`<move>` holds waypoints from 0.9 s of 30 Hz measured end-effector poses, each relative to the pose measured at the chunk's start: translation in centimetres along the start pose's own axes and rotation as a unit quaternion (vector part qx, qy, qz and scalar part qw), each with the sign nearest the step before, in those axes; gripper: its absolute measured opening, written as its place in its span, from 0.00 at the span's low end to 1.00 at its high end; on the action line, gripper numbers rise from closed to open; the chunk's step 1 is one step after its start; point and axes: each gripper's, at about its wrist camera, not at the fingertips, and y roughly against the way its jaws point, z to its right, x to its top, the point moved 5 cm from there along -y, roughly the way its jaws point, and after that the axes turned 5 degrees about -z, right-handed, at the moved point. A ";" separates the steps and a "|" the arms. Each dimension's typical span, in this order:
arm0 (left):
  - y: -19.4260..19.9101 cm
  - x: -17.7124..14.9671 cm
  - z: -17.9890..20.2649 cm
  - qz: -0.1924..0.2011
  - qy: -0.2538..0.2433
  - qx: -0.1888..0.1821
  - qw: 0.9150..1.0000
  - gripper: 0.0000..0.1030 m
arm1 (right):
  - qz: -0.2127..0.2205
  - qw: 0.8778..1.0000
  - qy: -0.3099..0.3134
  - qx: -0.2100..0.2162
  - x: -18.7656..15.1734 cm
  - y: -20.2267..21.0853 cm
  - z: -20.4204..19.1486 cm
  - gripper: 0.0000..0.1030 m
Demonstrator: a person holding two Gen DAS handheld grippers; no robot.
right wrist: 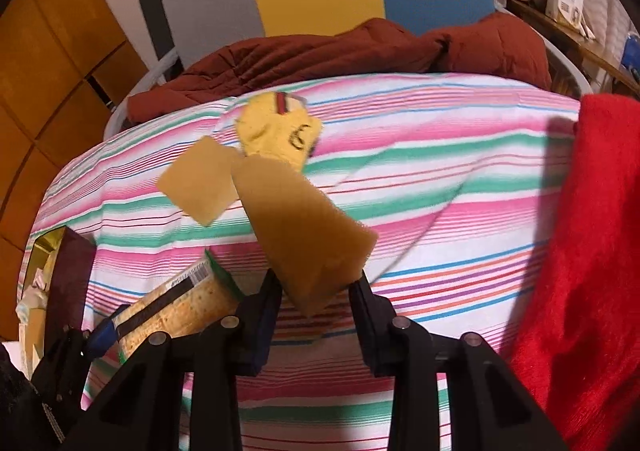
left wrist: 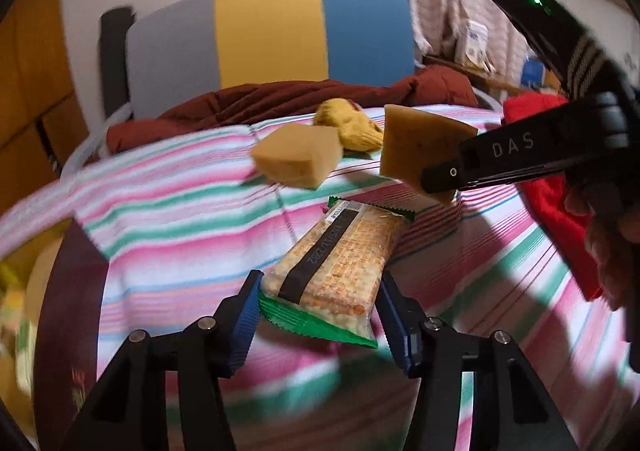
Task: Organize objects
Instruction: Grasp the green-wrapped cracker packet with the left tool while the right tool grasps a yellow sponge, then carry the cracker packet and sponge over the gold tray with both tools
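A clear packet of crackers (left wrist: 340,251) with green ends sits between the blue pads of my left gripper (left wrist: 318,291), which presses on both its sides; its far end hangs above the striped bedsheet (left wrist: 180,211). My right gripper (right wrist: 316,287) is shut on a tan sponge (right wrist: 304,227) that sticks up out of the jaws. In the left wrist view that same sponge (left wrist: 416,143) shows in the right gripper (left wrist: 440,179), above the packet. A second tan sponge (right wrist: 196,183) lies on the sheet beside a yellow knitted piece (right wrist: 280,131).
A red fuzzy cloth (right wrist: 592,251) covers the right side of the bed. A dark red box (right wrist: 68,271) stands open at the left edge. A maroon quilt (right wrist: 320,51) is bunched at the far end, below a grey, yellow and blue headboard (left wrist: 272,31).
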 end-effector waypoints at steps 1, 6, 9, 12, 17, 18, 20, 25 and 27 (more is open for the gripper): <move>0.3 -0.4 -0.3 -0.001 0.011 -0.007 1.000 0.55 | 0.001 1.000 0.006 0.003 -0.1 0.1 -0.3 0.33; 1.9 -2.3 -1.2 -0.005 0.054 -0.035 0.998 0.55 | 0.006 0.999 0.038 0.019 -0.7 0.0 -2.1 0.32; 2.8 -3.6 -1.6 -0.016 0.078 -0.056 0.995 0.55 | 0.009 0.999 0.044 0.025 -0.8 -0.2 -2.8 0.32; 3.9 -4.7 -1.5 -0.029 0.082 -0.070 0.994 0.54 | 0.018 0.998 0.053 0.032 -1.0 -0.2 -3.6 0.32; 7.1 -5.9 -1.8 -0.021 0.101 -0.109 0.989 0.54 | 0.025 0.997 0.055 0.054 -1.6 0.0 -4.5 0.32; 7.7 -6.1 -2.0 -0.018 0.107 -0.115 0.987 0.53 | 0.024 0.996 0.055 0.062 -1.8 -0.1 -4.8 0.32; 9.2 -6.4 -2.7 -0.010 0.117 -0.126 0.985 0.53 | 0.026 0.995 0.050 0.076 -2.0 -0.2 -5.5 0.32; 12.3 -6.9 -4.7 0.007 0.144 -0.139 0.980 0.51 | 0.028 0.994 0.041 0.097 -3.0 0.2 -7.0 0.32; 13.4 -7.0 -5.9 0.015 0.167 -0.147 0.975 0.51 | 0.034 0.992 0.046 0.108 -3.7 0.7 -8.2 0.32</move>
